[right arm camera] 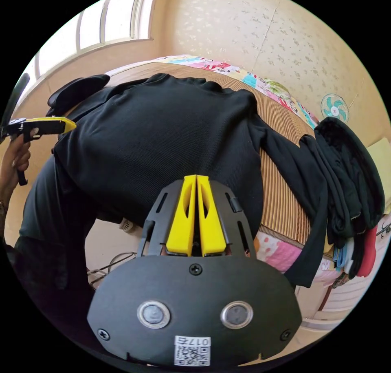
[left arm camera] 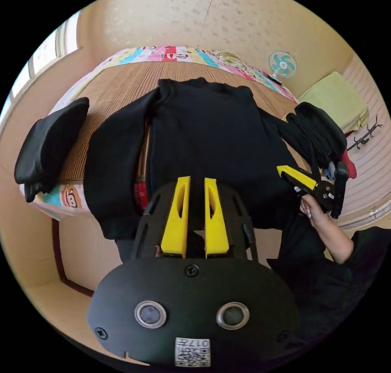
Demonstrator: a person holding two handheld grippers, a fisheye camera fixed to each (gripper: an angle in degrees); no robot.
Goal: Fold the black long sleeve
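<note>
A room with pale patterned walls holds a bed [left arm camera: 122,87] covered by a brown woven mat over a colourful cartoon sheet, with a window at the upper left of both views and a small teal fan [left arm camera: 282,64] against the wall at the upper right of the left gripper view. The black long sleeve [left arm camera: 211,132] lies spread flat on the mat in the middle of both views, its neck toward the far wall and its hem hanging over the near edge of the bed; one sleeve drapes off the edge at the left of the left gripper view, and the other runs across the mat and hangs down at the right of the right gripper view. A folded dark garment [left arm camera: 51,144] sits at the left edge of the bed, and a pile of dark clothes [right arm camera: 350,181] rests at the right edge, beside that sleeve. In the left gripper view the left gripper [left arm camera: 194,185] hangs above the hem with a narrow gap between its yellow jaws, nothing between them. In the right gripper view the right gripper [right arm camera: 196,181] has its jaws pressed together, gripping nothing, also above the hem. A hand [left arm camera: 311,208] holds the right gripper at the right of the left gripper view.
</note>
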